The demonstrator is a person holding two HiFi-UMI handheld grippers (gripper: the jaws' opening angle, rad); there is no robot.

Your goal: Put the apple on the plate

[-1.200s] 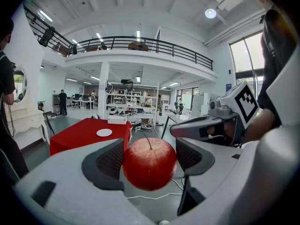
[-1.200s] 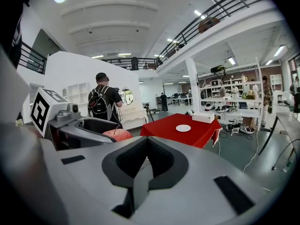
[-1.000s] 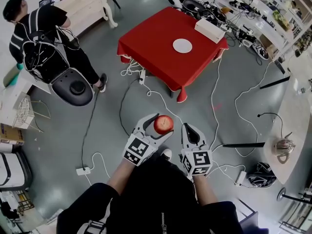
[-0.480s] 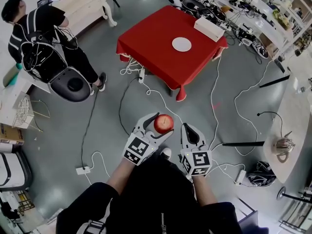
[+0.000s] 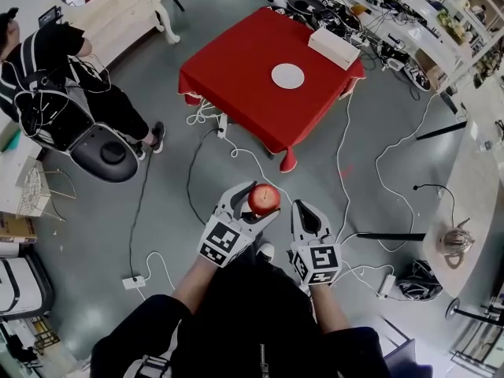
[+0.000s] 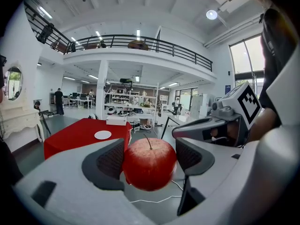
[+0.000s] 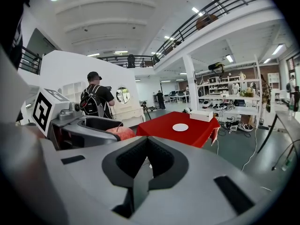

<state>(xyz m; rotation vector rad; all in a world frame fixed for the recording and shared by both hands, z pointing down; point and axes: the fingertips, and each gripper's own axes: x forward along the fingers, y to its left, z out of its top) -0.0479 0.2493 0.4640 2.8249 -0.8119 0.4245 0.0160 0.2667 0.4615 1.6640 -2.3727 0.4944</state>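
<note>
A red apple [image 5: 263, 198] [image 6: 150, 163] is clamped between the jaws of my left gripper [image 5: 253, 205] [image 6: 149, 159], stem up, held over the grey floor. My right gripper [image 5: 306, 218] [image 7: 146, 165] is beside it on the right, its jaws shut together with nothing between them. The white plate [image 5: 287, 75] [image 6: 102, 135] [image 7: 180, 127] lies on a table under a red cloth [image 5: 244, 77] [image 6: 75, 135] [image 7: 164, 125], well ahead of both grippers. From the right gripper view, part of the apple [image 7: 123, 133] shows behind the left gripper's body.
A white box [image 5: 335, 47] sits on the table's far corner. Cables [image 5: 236, 152] trail over the floor between me and the table. A person in black with a backpack [image 5: 47, 93] stands at the left beside a round stool [image 5: 106, 154]. Benches of equipment [image 5: 409, 22] line the right.
The table and the standing person have slid a little left and down-left in the head view as the view shifts. The apple stays gripped in the left gripper; the right gripper stays shut.
</note>
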